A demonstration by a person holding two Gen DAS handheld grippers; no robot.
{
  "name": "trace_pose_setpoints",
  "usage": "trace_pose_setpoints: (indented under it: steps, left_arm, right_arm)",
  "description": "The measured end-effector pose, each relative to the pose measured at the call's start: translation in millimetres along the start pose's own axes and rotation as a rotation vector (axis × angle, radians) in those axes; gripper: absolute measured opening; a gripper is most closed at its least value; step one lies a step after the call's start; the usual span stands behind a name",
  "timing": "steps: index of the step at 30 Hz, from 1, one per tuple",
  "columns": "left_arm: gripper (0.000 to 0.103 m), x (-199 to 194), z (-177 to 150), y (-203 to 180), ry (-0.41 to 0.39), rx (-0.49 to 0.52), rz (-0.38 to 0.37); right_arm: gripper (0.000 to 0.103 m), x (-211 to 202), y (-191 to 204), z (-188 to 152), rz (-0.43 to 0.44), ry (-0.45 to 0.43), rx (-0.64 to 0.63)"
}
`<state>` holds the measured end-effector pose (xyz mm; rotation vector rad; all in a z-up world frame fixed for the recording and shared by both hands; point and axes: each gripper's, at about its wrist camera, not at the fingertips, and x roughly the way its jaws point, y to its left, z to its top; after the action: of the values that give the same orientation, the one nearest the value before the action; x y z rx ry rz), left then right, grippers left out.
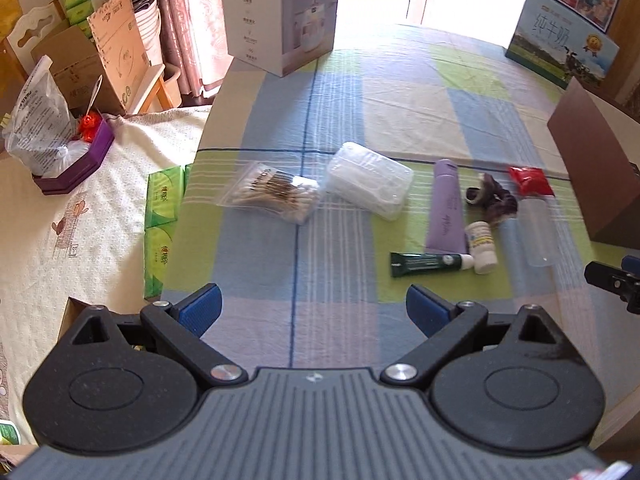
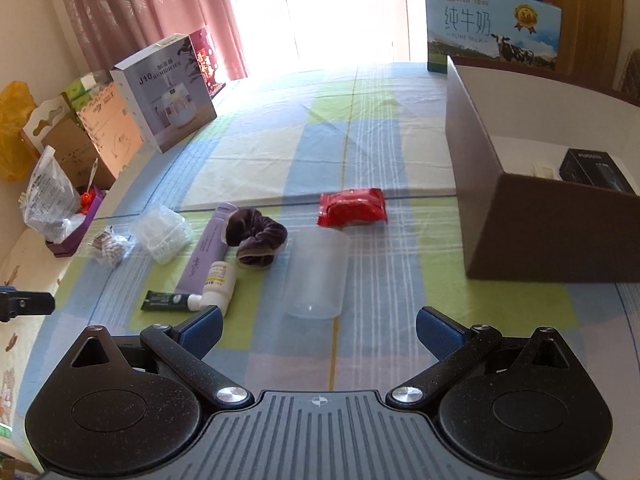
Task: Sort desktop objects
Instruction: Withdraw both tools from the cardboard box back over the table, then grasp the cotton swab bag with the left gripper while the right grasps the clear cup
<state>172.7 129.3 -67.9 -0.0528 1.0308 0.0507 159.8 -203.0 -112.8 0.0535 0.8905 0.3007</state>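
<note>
On the checked cloth lie a bag of cotton swabs point(image 1: 272, 194), a clear plastic box point(image 1: 370, 186), a lilac tube point(image 1: 447, 206), a green tube point(image 1: 426, 264), a small white bottle point(image 1: 482, 248), a dark velvet scrunchie point(image 1: 490, 198), a red snack packet point(image 1: 530, 181) and a clear cup point(image 1: 536, 232) on its side. My left gripper point(image 1: 314, 310) hovers open, short of them. My right gripper point(image 2: 318, 330) is open too, just before the clear cup point(image 2: 316, 272), with the white bottle point(image 2: 218, 282), the scrunchie point(image 2: 256, 240) and the red packet point(image 2: 352, 208) beyond. A brown open box point(image 2: 540, 224) stands at the right.
A humidifier carton point(image 1: 282, 16) and a milk carton point(image 1: 560, 46) stand at the table's far side. Green tissue packs point(image 1: 162, 220) lie off the left edge, beside a purple tray point(image 1: 76, 164) with a plastic bag. The brown box holds a black item point(image 2: 596, 170).
</note>
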Motion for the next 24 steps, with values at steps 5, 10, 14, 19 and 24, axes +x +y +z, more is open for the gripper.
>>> trace_pose_setpoints:
  steps: [5,10,14,19,24]
  left_arm:
    - [0.097,17.1,9.7,12.7,-0.003,-0.010,0.019]
    - [0.097,41.4,22.6,22.5,-0.004,-0.012,0.026]
    - [0.097,61.5,34.8,31.3,0.015,-0.029,0.034]
    - [0.097,87.8,58.0,40.6,0.041,-0.080,0.048]
    - [0.097,113.3,86.7,44.0,0.030,-0.144,0.074]
  right_arm:
    - [0.096,23.3,4.1,8.1,-0.019,-0.004,-0.004]
    - [0.084,47.7,8.4,16.1,-0.034,0.017,-0.026]
    - [0.078,67.7,10.2,20.2,-0.054,0.047,-0.030]
    - [0.075,82.8,9.3,25.1,-0.076,0.066,-0.015]
    - [0.075,88.5,9.1,29.2,-0.094,0.075,-0.011]
